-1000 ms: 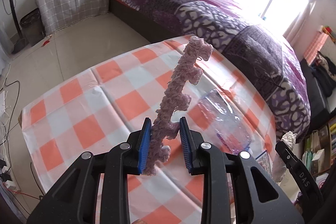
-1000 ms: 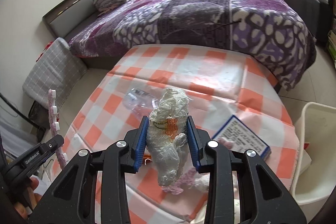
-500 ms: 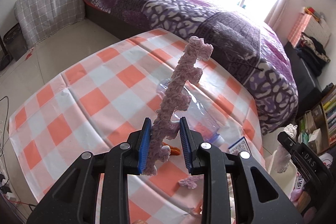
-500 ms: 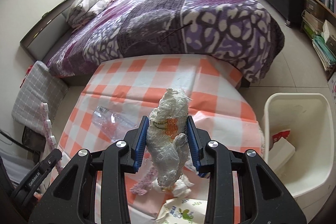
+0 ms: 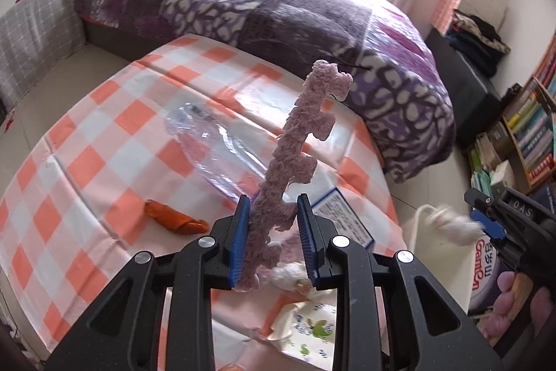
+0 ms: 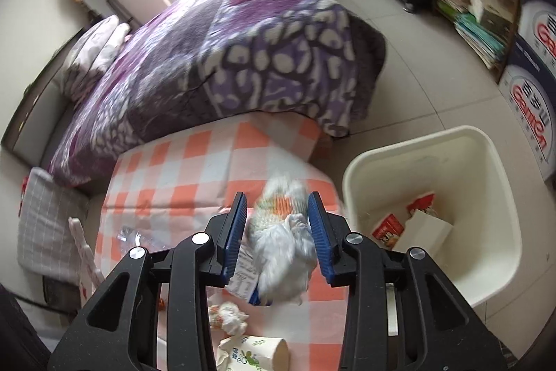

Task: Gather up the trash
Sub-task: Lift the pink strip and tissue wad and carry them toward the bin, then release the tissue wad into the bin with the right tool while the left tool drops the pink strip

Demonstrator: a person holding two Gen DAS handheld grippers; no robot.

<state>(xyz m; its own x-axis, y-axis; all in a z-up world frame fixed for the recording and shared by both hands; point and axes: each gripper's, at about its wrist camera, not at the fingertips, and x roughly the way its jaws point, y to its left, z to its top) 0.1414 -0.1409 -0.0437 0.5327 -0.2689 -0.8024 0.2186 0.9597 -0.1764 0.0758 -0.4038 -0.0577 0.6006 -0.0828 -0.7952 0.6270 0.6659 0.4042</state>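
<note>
Left tongs (image 5: 272, 240): clamped on a strip of pink foam edging (image 5: 298, 159), gripped low so most of it stands up past the pads and clear of the tabletop (image 5: 104, 141).
Right tongs (image 6: 278, 233): blue pads either side of a crumpled white wrapper with an orange print (image 6: 283, 232); the jaws are only a little apart, the right pad touching the wad and a thin gap on the left, and I judge the grip is easing.
Bin (image 6: 493, 162): cream plastic, on the floor just off the tabletop's corner, already holding a red-and-white carton (image 6: 389, 228) and a white box.
Why held so: both pieces are carried up off the cloth toward the bin, so nothing drags.
Left on the tabletop: clear plastic bottle (image 5: 215, 145), orange wrapper (image 5: 173, 219), printed paper cup (image 6: 257, 352), tissue wad (image 6: 227, 317), blue-edged leaflet (image 5: 342, 219).
Risk: the wrapper sits over the cloth, not yet above the bin's mouth; let go here, it would likely miss.
</note>
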